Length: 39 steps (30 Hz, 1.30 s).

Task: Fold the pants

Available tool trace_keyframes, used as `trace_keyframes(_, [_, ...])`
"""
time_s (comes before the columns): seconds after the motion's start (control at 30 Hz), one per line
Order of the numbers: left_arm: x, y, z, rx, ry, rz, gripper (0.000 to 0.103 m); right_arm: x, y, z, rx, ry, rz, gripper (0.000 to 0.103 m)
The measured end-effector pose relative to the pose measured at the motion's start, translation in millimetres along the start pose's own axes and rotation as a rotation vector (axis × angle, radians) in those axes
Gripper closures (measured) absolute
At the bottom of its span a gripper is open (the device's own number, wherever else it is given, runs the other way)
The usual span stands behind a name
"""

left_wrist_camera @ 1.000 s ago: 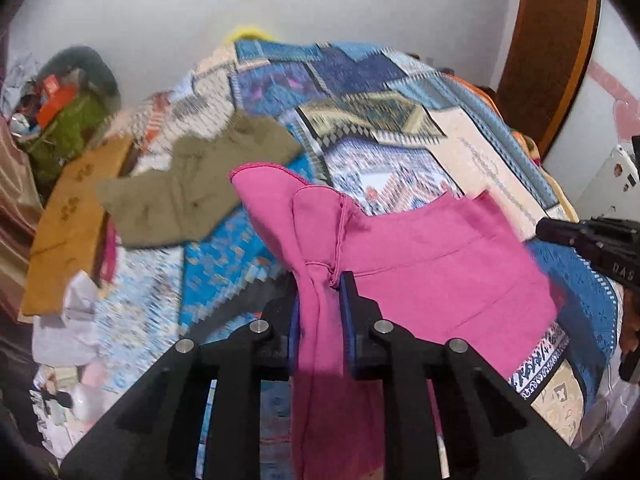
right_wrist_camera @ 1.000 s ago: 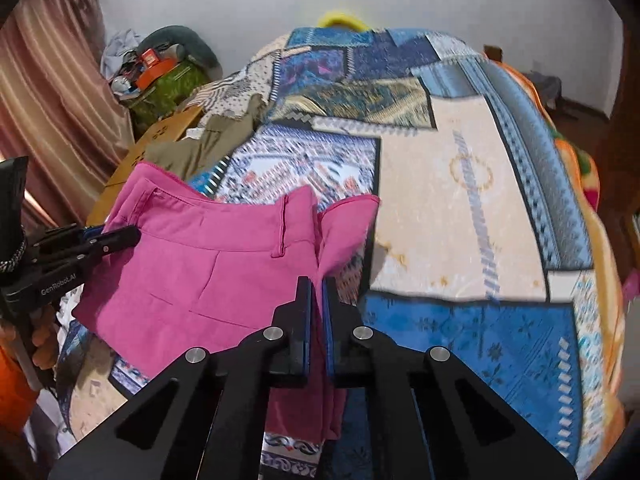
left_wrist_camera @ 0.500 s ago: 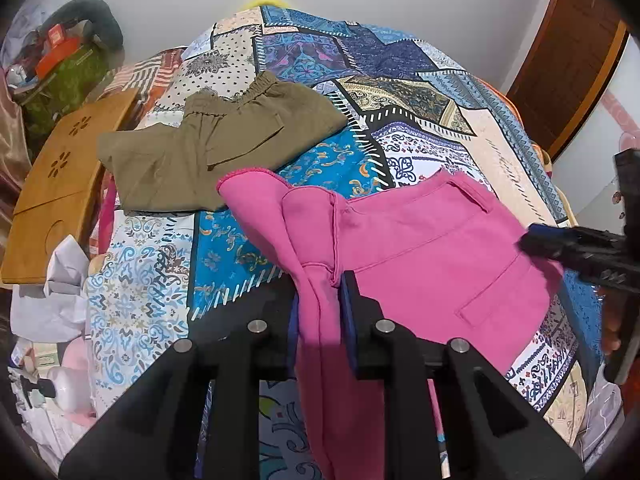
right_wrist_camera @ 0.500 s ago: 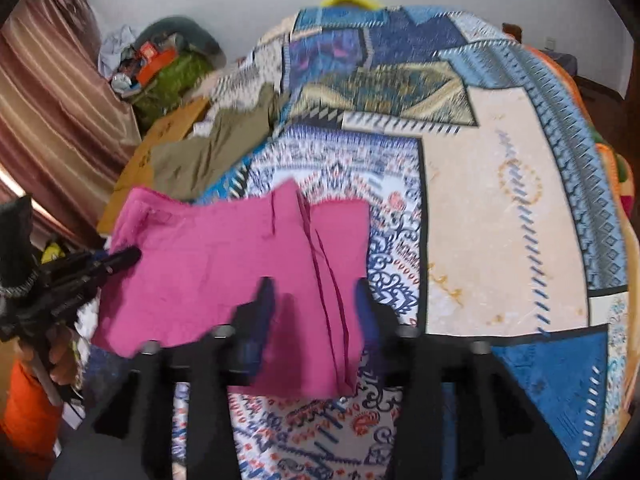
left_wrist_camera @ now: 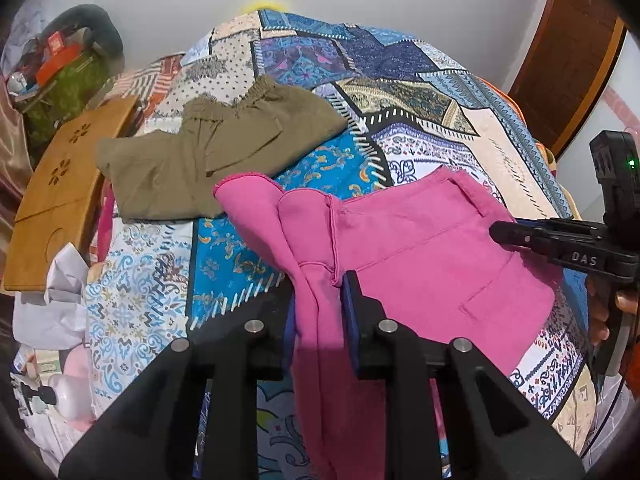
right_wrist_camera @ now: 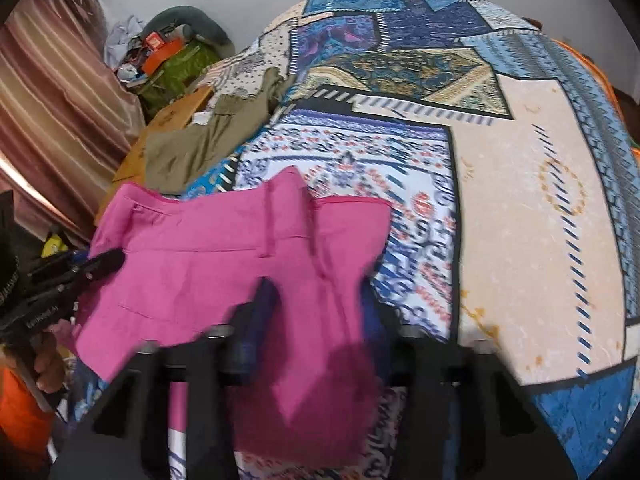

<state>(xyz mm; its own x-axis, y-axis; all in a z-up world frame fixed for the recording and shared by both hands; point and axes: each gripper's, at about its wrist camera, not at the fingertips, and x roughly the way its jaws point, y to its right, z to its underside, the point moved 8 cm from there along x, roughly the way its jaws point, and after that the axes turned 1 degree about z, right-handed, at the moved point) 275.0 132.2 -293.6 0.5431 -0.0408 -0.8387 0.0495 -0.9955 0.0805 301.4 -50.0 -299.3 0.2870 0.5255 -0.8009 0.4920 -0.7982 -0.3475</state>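
Left gripper (left_wrist_camera: 318,300) pinches a bunched fold of the pink pants (left_wrist_camera: 420,264); right gripper (right_wrist_camera: 316,320) spread wide, fabric draped between, near the bedspread's (right_wrist_camera: 520,200) front edge.

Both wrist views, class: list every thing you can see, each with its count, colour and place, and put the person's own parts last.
pants: one, pink, on the bedspread near the cameras, partly lifted
shorts: one, olive, flat on the bedspread beyond the pants
bedspread: one, patchwork blue and cream, covering the bed
board: one, tan wood, at the bed's left edge
bag: one, green, by the far wall
curtain: one, striped brown, left side
door: one, brown, right side
left tongs: black, shut on the pants
right tongs: black, open around the pants
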Motion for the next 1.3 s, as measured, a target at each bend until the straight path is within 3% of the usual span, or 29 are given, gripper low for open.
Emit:
trace_keyframes(0.07, [-3.0, -0.6, -3.7, -0.01, 0.014, 0.0, 0.084, 0.7, -2.6, -2.4, -0.019, 0.003, 0.028, 0.089])
trace_keyframes(0.3, [-36.9, -5.9, -31.3, -0.032, 0.128, -0.005, 0.088, -17.1, -25.7, -16.0, -0.128, 0.083, 0.094, 0.093])
trace_keyframes(0.47, [-59.3, -20.4, -64.0, -0.009, 0.196, -0.061, 0.088, -37.9, -52.9, -53.2, -0.17, 0.172, 0.086, 0.093])
trace_keyframes(0.7, [-71.2, -75.5, -109.8, -0.058, 0.284, -0.105, 0.088, -38.3, -90.1, -110.9, -0.192, 0.258, 0.055, 0.093])
trace_keyframes(0.97, [-35.2, -139.1, -143.4, -0.108, 0.289, -0.172, 0.088, 9.9, -119.3, -162.0, -0.191, 0.285, 0.026, 0.093])
trace_keyframes(1.13, [13.4, -167.9, -151.9, -0.117, 0.237, -0.203, 0.088, 55.5, -127.8, -179.8, -0.201, 0.241, 0.025, 0.093])
trace_keyframes(1.3, [71.5, -186.5, -149.1, -0.087, 0.175, -0.248, 0.087, 106.6, -123.7, -191.5, -0.24, 0.166, 0.083, 0.093])
